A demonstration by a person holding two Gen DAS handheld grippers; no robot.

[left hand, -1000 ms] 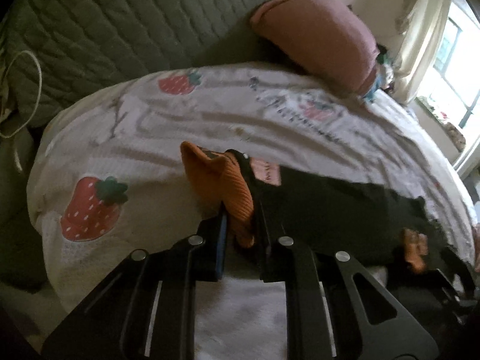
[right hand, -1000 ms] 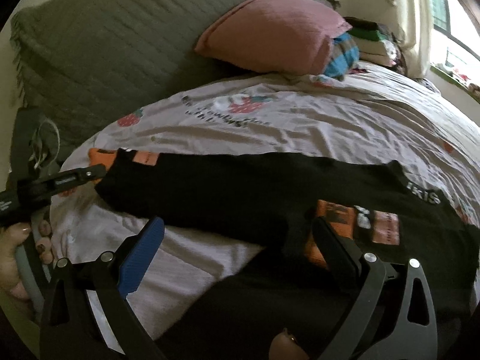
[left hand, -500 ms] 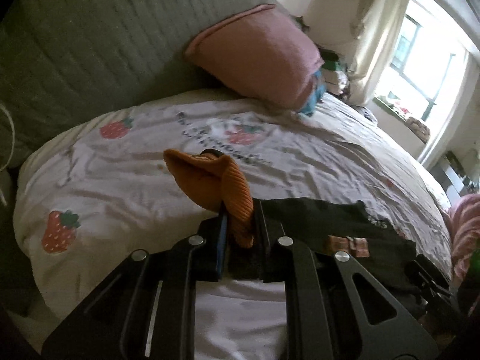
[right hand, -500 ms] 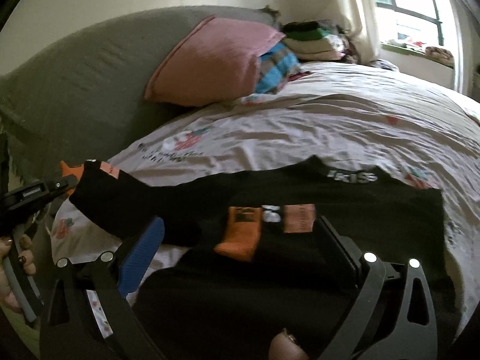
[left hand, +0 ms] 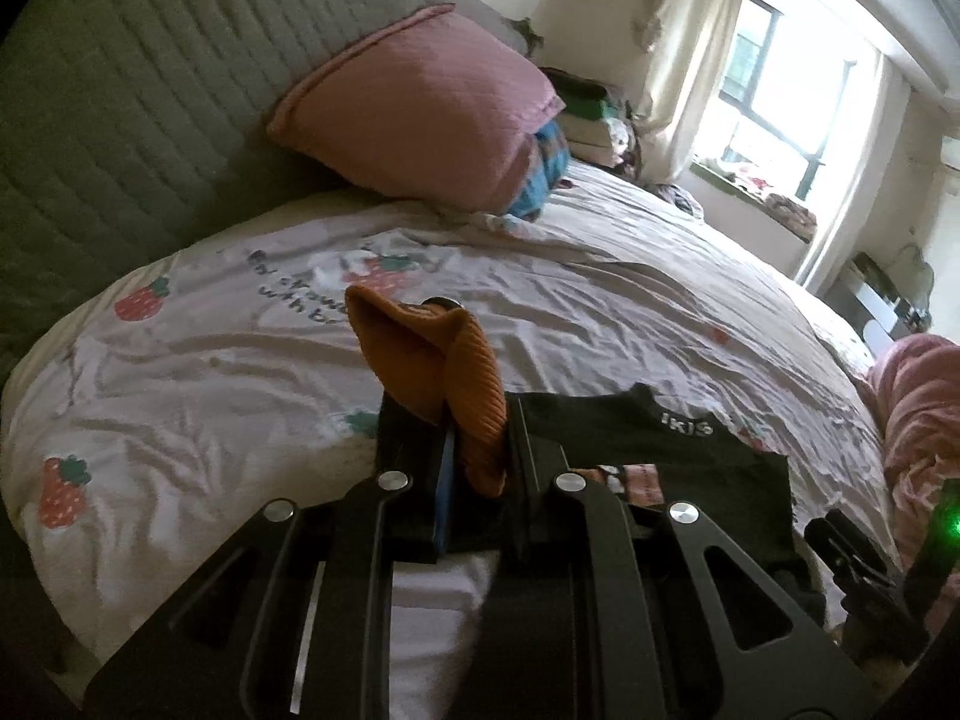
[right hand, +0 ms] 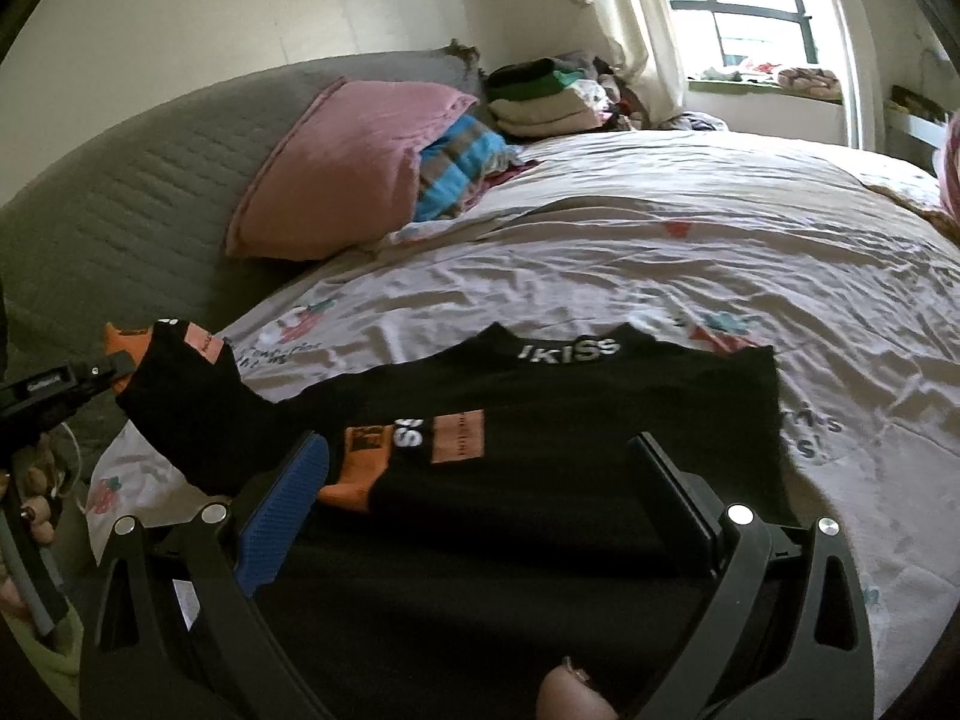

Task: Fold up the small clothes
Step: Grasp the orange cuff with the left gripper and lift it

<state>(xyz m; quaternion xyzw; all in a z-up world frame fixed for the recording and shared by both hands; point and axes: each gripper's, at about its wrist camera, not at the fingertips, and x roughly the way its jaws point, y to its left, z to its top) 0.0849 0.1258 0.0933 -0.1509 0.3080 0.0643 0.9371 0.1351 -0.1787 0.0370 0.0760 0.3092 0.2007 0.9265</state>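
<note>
My left gripper (left hand: 477, 450) is clamped on the orange ribbed cuff (left hand: 444, 372) of the black sweater (right hand: 540, 480); the cuff bunches up above the closed jaws. In the right wrist view that sleeve (right hand: 186, 396) is lifted clear of the bedsheet (right hand: 690, 252), running from the garment's body up to the left gripper at the frame's left edge.

My right gripper (right hand: 480, 510) stands wide open, fingers apart with nothing between them, hovering over the lower body of the sweater. Whether its fingertips touch the fabric, I cannot tell.

The sweater lies flat on the strawberry-print bedsheet, collar away from me, white lettering (right hand: 567, 351) on the collar band. The other sleeve is folded across the chest, its orange cuff (right hand: 354, 468) lying just beside my right gripper's blue-padded finger (right hand: 282, 516).

A pink pillow (right hand: 342, 174) leans on the grey quilted headboard (right hand: 138, 180). A blue striped cloth (right hand: 462, 168) is tucked beside the pillow. A stack of folded clothes (right hand: 540, 96) sits beyond that, near the window (right hand: 738, 6).
</note>
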